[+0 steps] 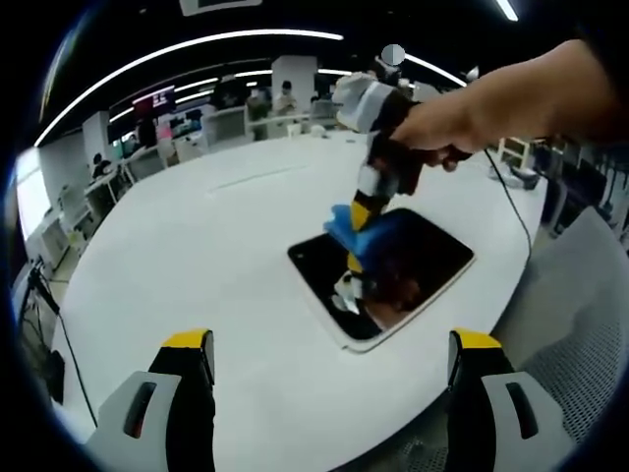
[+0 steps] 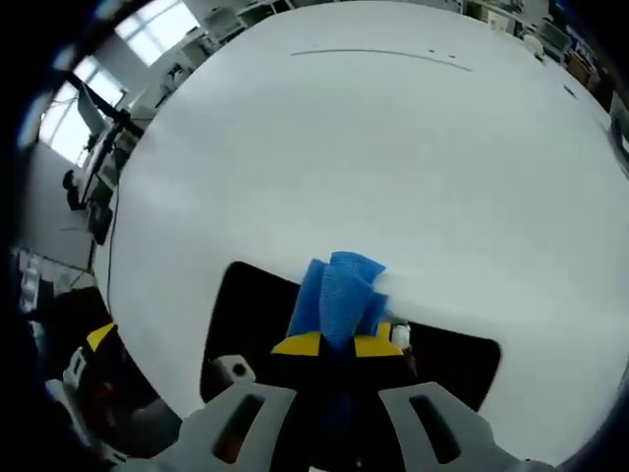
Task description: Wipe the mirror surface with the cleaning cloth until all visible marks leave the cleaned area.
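At centre of white round table (image 1: 197, 256), dark mirror (image 1: 432, 258), long axis running ten to four o'clock. Right gripper (image 1: 366, 202) clamped on blue cleaning cloth (image 1: 378, 234), pressed to mirror's ten o'clock end, glass stretching toward four. Left gripper (image 1: 329, 369), jaws spread and empty, held back at six o'clock. No legible writing.

- Mirror (image 1: 393, 278) lay flat on table (image 1: 197, 265), near its edge.
- Cloth (image 1: 366, 228) sat on mirror's far end, pinched in right gripper (image 1: 362, 211).
- Left gripper (image 1: 329, 364) hung before mirror, apart.
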Demonstrator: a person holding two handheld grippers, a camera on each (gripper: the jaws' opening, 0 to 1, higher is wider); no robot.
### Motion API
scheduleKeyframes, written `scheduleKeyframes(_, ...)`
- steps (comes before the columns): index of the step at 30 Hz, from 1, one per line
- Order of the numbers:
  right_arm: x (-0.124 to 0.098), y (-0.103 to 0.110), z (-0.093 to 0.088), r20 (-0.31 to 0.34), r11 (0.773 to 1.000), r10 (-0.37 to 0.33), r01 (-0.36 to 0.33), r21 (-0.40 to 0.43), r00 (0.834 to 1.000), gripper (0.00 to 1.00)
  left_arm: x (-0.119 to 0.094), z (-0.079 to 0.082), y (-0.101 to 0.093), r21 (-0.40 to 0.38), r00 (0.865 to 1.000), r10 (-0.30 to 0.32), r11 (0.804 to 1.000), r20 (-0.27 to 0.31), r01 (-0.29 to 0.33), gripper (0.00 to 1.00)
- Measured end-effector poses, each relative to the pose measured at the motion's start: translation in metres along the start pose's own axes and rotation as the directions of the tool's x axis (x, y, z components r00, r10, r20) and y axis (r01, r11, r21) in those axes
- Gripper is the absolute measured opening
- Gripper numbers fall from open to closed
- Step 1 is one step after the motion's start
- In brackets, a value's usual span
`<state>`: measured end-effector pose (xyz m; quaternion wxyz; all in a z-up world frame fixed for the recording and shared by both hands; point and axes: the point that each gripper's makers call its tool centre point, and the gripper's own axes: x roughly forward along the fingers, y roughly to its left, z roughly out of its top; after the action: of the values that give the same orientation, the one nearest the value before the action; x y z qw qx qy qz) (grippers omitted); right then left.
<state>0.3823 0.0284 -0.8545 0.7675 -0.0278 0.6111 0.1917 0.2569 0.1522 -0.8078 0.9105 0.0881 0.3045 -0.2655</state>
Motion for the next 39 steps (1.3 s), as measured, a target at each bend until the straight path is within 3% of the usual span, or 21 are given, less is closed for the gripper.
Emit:
scheduleKeyframes(29,0.015,0.053,0.024,0.007,0.998,0.065,-0.065,-0.019,0.998,0.04,0.002,-0.002,-0.002,-0.002,1.000,-0.017,1.000,-0.008,0.017,0.99)
scheduleKeyframes(39,0.017,0.059,0.027,0.015,0.997,0.077,-0.077,-0.022,0.997,0.04,0.001,-0.002,-0.002,-0.002,1.000,-0.018,1.000,-0.007,0.018,0.99)
